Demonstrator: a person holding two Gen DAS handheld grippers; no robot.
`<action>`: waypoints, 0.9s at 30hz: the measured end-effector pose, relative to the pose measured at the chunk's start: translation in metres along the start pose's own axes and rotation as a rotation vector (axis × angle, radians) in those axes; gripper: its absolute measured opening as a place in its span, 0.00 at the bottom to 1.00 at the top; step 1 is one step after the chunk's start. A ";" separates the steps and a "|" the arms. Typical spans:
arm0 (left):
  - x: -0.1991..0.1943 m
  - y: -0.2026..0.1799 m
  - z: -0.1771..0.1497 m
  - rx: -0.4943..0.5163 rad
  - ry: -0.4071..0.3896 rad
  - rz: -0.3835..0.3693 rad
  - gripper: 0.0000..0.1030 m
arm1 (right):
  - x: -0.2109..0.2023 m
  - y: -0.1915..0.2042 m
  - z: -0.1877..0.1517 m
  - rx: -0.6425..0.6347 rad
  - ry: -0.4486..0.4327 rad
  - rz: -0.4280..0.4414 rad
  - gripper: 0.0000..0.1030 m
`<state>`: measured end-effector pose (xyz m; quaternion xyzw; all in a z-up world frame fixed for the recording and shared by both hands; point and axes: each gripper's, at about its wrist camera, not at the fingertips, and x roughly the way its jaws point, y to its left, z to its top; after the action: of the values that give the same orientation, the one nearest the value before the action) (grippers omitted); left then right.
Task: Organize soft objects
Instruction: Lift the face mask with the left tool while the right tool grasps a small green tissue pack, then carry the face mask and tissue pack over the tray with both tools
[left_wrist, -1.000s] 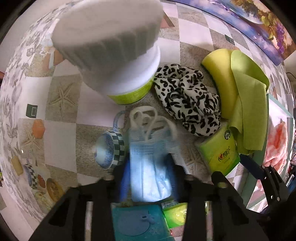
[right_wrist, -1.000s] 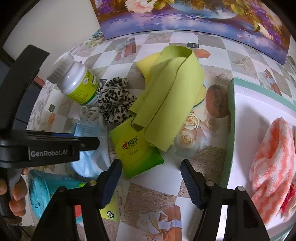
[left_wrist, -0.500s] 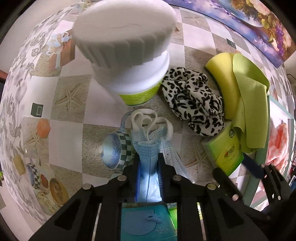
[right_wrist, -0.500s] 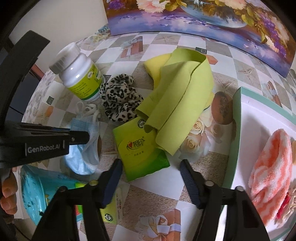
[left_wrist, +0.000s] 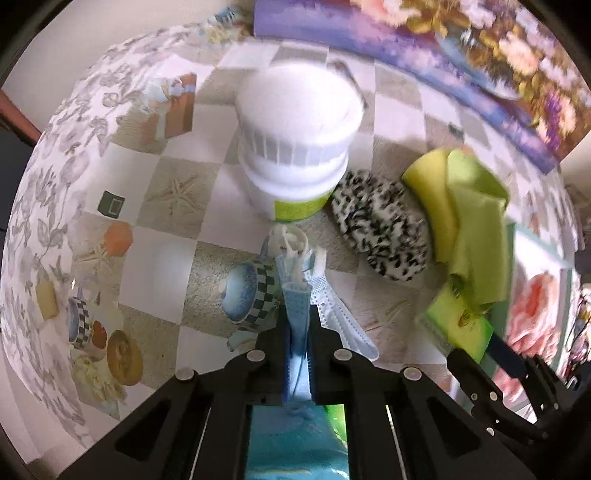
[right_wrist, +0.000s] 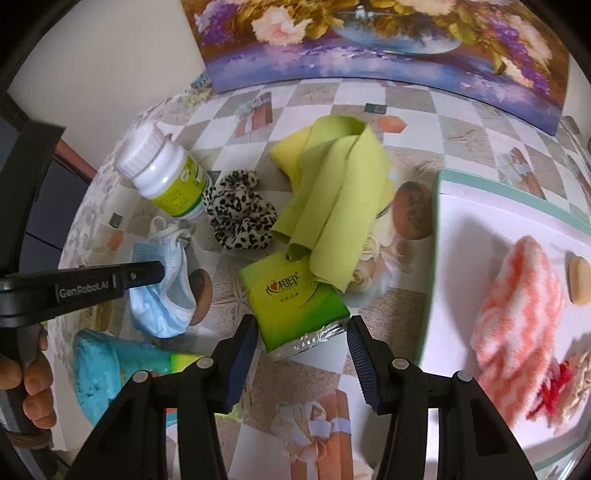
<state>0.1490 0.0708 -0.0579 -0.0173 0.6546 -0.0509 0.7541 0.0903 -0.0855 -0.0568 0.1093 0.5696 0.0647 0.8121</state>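
The left gripper (left_wrist: 298, 354) clamps a blue face mask (left_wrist: 295, 314) near the tablecloth's (left_wrist: 173, 258) left edge. The right gripper (right_wrist: 301, 354) gapes wide, straddling a green tissue pack (right_wrist: 291, 299) beside the white tray (right_wrist: 480, 221).

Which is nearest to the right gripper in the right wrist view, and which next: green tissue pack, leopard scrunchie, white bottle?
From the right gripper:
1. Green tissue pack, just ahead of the open fingers.
2. Leopard scrunchie, farther ahead, to the left.
3. White bottle, farthest, far left, beside the scrunchie.
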 end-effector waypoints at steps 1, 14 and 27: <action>-0.005 0.000 -0.002 -0.005 -0.011 0.000 0.07 | -0.004 -0.007 0.001 0.006 -0.004 0.003 0.51; -0.085 -0.014 -0.024 -0.047 -0.225 -0.049 0.07 | -0.083 -0.042 -0.004 0.082 -0.142 0.015 0.50; -0.133 -0.076 -0.041 0.047 -0.381 -0.057 0.07 | -0.148 -0.083 -0.008 0.151 -0.270 -0.069 0.43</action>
<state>0.0860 0.0106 0.0744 -0.0275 0.4977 -0.0832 0.8629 0.0301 -0.1987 0.0541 0.1581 0.4619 -0.0214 0.8725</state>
